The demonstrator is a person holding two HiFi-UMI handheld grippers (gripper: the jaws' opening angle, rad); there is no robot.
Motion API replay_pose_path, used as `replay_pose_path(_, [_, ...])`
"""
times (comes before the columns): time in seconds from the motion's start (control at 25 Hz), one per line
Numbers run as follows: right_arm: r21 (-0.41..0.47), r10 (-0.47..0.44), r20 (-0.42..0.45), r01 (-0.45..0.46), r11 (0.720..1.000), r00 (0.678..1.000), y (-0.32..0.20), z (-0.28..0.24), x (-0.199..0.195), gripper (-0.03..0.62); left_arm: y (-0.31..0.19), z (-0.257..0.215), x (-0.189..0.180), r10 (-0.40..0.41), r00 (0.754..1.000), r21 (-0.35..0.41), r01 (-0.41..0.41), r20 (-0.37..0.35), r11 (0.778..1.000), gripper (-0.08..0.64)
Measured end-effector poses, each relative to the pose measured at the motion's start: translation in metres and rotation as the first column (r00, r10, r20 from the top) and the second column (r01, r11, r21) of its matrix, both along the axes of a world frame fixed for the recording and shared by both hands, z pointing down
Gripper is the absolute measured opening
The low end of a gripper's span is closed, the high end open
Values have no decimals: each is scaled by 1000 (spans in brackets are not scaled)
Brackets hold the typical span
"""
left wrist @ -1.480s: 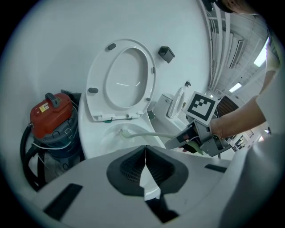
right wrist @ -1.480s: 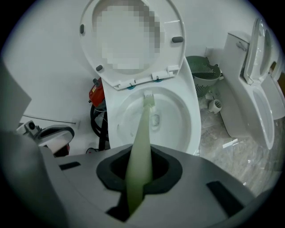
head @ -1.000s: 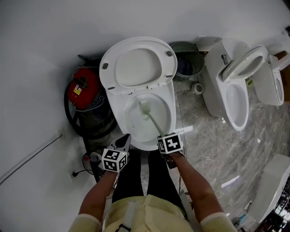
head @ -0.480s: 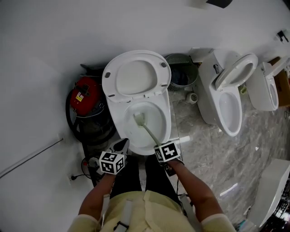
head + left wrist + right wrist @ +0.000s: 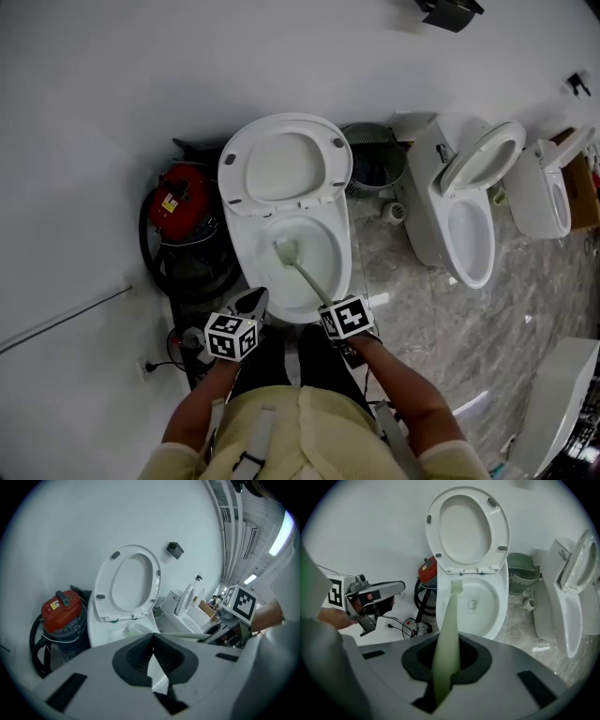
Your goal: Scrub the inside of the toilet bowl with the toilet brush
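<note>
As scrubbing proceeds: pale green plastic toilet brush (image 5: 307, 275) has edged left inside white ceramic toilet bowl (image 5: 339, 272).
Right gripper (image 5: 330, 306): pinching brush handle.
Left gripper (image 5: 251, 302): pressed together, empty.

the person wears a pale yellow top (image 5: 300, 422) with short sleeves (image 5: 180, 461). two light grey straps (image 5: 255, 442) run down the front of it. the trousers (image 5: 274, 364) are black. the left gripper (image 5: 152, 641) and the right gripper (image 5: 446, 657) look the same. each one is a smooth light grey shell with black ribbed pads (image 5: 136, 657) inside the jaws and dark slots (image 5: 65, 688) cut in its top. each one carries a white cube (image 5: 232, 335) with black square marks on its sides.
</note>
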State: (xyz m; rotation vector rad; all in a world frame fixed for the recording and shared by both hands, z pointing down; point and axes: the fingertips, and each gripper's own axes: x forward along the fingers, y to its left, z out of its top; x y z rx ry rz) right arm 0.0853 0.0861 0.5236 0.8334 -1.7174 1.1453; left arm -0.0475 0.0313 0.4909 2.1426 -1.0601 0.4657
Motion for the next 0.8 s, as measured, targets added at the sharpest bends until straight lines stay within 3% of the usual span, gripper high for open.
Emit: replay_pose_path(0.8, [93, 22, 18, -23, 995, 1000, 13, -37, 5, 44, 17, -31, -3, -30, 1000, -45, 31, 4, 999, 11])
